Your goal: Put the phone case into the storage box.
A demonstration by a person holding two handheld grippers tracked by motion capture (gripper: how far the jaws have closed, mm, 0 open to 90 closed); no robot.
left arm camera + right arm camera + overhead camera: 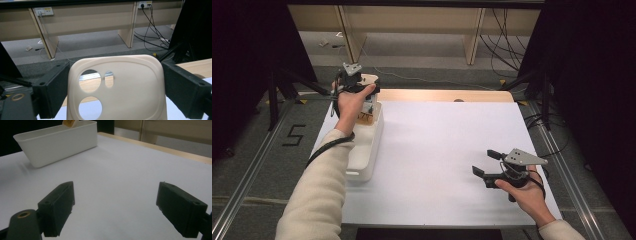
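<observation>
My left gripper [360,84] is held up over the far end of a white bin [371,150] at the table's left. It is shut on a cream phone case [130,87] with round camera cut-outs, which stands upright with a jaw against each side. The case's top edge [370,77] peeks out beyond the hand. My right gripper [482,161] hovers low over the white table top [437,145] at the near right, pointing left. Its jaws [116,187] stand wide open with bare table between them.
Inside the bin's far end lies a yellowish item [365,118], also seen at the bin's [57,145] back edge. A wooden strip [447,95] runs along the table's far edge. Desk legs and cables [150,30] stand on the floor beyond.
</observation>
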